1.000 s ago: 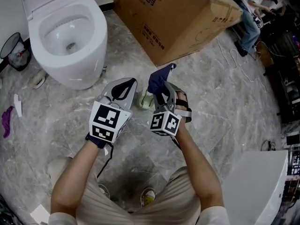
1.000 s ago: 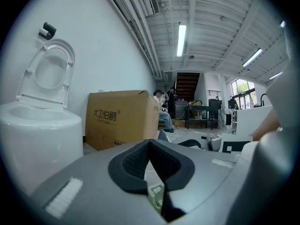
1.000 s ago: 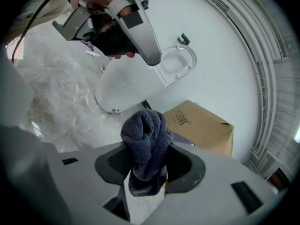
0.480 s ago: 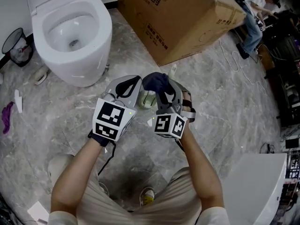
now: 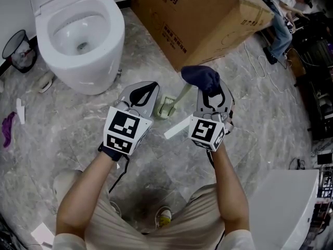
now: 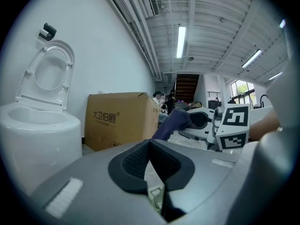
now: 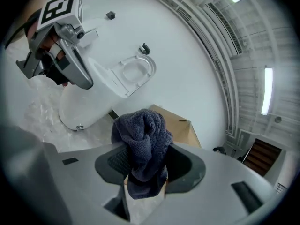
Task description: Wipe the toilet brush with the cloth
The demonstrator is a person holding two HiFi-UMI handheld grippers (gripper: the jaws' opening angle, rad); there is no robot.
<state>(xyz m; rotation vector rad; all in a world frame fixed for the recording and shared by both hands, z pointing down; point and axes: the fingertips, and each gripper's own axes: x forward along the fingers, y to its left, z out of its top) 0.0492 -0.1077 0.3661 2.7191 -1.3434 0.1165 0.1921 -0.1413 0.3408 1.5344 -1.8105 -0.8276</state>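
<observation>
A pale green toilet brush stands on the marble floor, its base (image 5: 165, 108) between my two grippers and its handle (image 5: 182, 94) leaning up to the right. The right gripper (image 5: 208, 90) is shut on a dark blue cloth (image 5: 201, 77), bunched at the top end of the handle. From the right gripper view the cloth (image 7: 143, 144) hangs pinched between the jaws. My left gripper (image 5: 140, 94) is just left of the brush base, jaws together with nothing seen in them. Through its jaws (image 6: 150, 165) a bit of pale green shows low down, and the cloth (image 6: 176, 123) is ahead.
A white toilet (image 5: 78, 40) with its lid up stands at the far left, a large cardboard box (image 5: 197, 14) behind the brush. A black bin (image 5: 15, 53) and a purple scrap (image 5: 8, 132) lie left. Cables (image 5: 265, 66) trail right; a white unit (image 5: 283, 207) sits near right.
The right gripper has carried the cloth to the right and away from the left gripper, uncovering the brush handle. The left gripper has barely shifted.
</observation>
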